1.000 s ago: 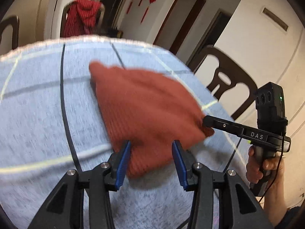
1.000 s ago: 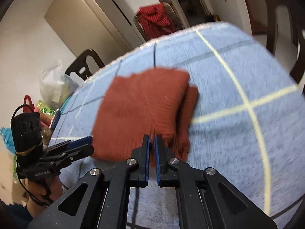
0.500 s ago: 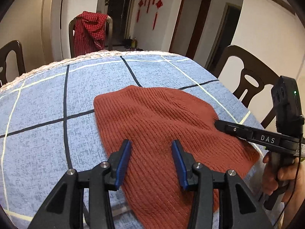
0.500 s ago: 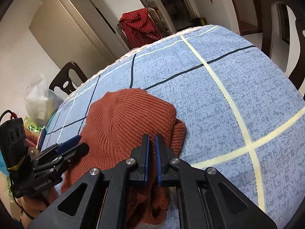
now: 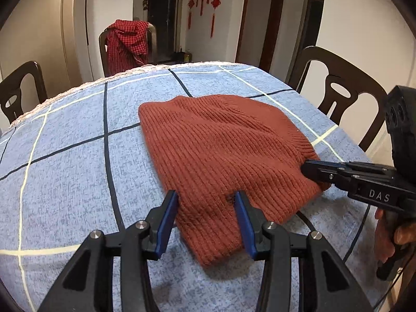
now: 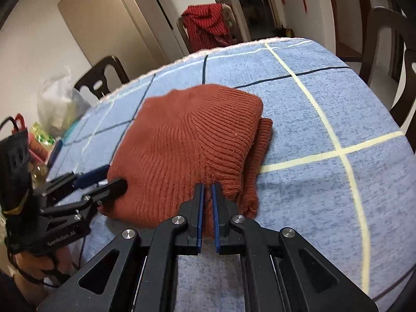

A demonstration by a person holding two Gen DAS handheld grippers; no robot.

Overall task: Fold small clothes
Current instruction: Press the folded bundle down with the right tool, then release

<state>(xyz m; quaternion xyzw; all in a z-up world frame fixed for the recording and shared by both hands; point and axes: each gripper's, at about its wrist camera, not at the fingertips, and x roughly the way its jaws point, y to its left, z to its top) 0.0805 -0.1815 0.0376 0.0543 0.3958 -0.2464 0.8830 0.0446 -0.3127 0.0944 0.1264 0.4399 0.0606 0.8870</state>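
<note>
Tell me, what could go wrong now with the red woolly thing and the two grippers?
1. The right gripper is shut on just the near edge of the knit garment; such a small pinch might slip out if it pulls.
2. The left gripper is open with knit between its fingers, so closing could bunch up the fold.
3. A lower layer sticks out on the right, so the fold may end up uneven.

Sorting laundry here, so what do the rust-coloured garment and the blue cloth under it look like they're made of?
Rust-coloured garment: looks like ribbed knit, wool or acrylic, matte; visible ribs. Blue cloth: seemingly soft woven or brushed fabric, mottled, with printed grid lines.
</note>
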